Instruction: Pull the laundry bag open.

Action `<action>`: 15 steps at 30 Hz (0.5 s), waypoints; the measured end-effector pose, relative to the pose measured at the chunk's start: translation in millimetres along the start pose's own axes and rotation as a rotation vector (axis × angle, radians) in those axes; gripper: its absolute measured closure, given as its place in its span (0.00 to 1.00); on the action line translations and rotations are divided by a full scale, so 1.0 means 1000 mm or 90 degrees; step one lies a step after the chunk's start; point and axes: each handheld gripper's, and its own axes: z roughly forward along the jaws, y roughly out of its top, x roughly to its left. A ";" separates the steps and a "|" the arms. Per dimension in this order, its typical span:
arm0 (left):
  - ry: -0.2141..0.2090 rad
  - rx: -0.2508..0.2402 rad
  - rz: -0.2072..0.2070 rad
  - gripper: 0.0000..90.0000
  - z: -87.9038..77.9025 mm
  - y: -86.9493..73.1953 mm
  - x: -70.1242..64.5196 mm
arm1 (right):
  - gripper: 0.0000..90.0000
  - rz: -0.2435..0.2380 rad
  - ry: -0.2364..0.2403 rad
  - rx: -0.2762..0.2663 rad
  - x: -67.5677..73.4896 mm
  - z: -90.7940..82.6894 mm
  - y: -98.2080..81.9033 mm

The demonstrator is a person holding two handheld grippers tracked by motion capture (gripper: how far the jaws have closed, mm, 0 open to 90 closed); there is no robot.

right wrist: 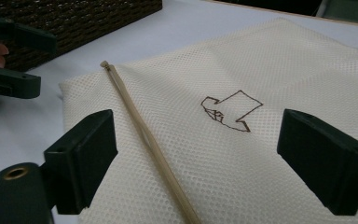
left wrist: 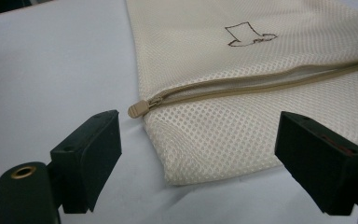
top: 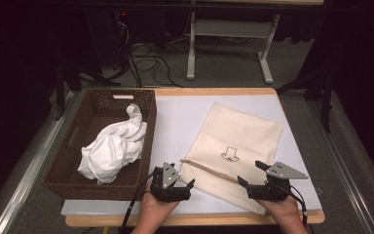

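A cream mesh bag [top: 238, 141] lies flat on the white table cover, a brown hat-and-moustache drawing [top: 230, 154] on its face. Its tan zipper [top: 207, 169] runs along the near side, with the pull [left wrist: 137, 108] at the near-left corner. My left gripper [top: 173, 176] stands open just short of that corner, the corner [left wrist: 186, 154] lying between its jaws untouched. My right gripper [top: 251, 173] is open at the bag's near-right part, its jaws spread over the mesh [right wrist: 261, 70] and zipper [right wrist: 144, 135]. The right gripper view also catches the left gripper [right wrist: 9, 56] at far left, open.
A dark wicker basket [top: 97, 190] stands at the table's left with a crumpled white cloth [top: 112, 148] inside. The table's wooden front edge [top: 195, 220] runs just below my hands. Beyond the table are floor cables [top: 146, 63] and white desk legs [top: 191, 48].
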 end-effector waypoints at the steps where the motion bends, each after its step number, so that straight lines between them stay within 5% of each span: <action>1: 0.001 0.000 0.000 0.16 0.000 0.000 0.000 | 0.10 -0.001 -0.004 0.002 0.000 0.000 0.000; 7: 0.011 0.003 -0.008 0.09 0.000 0.002 0.001 | 0.01 -0.003 -0.006 0.015 -0.003 0.006 -0.003; 15: 0.003 -0.014 0.001 0.06 -0.003 0.011 -0.002 | 0.00 -0.008 -0.011 0.021 -0.006 0.004 -0.007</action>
